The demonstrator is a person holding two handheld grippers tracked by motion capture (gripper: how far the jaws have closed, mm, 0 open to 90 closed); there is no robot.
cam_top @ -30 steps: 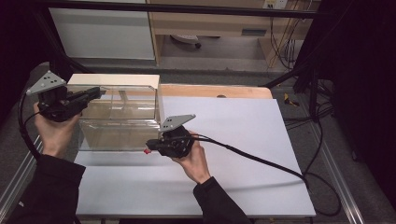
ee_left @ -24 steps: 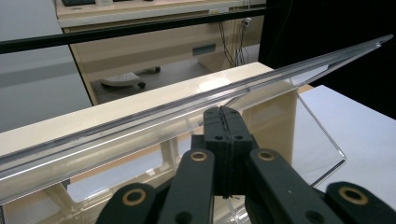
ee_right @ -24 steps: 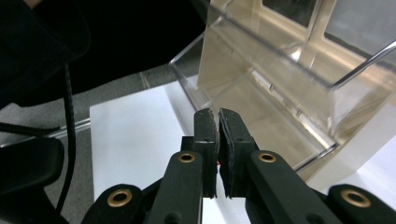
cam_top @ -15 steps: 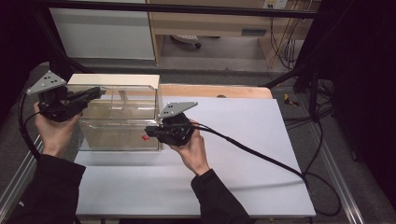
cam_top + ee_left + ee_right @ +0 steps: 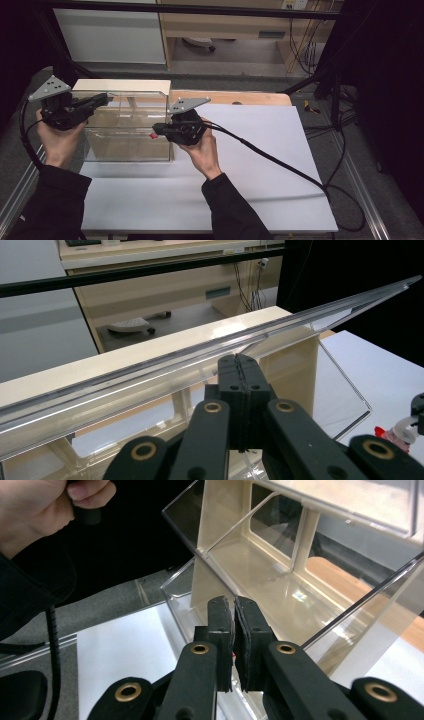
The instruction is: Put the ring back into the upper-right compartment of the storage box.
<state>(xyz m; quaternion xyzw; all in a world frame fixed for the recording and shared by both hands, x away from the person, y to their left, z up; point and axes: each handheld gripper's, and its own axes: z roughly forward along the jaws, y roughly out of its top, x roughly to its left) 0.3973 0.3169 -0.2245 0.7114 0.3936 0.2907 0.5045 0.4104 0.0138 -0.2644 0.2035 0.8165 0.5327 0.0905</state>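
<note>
Pinching clear lid (image 5: 125,95), left tongs (image 5: 100,98) level

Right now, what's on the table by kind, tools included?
Clear box: 1
Small red item at the right tool's tip: 1
Tools: 2, left tool, right tool
Total: 4
</note>
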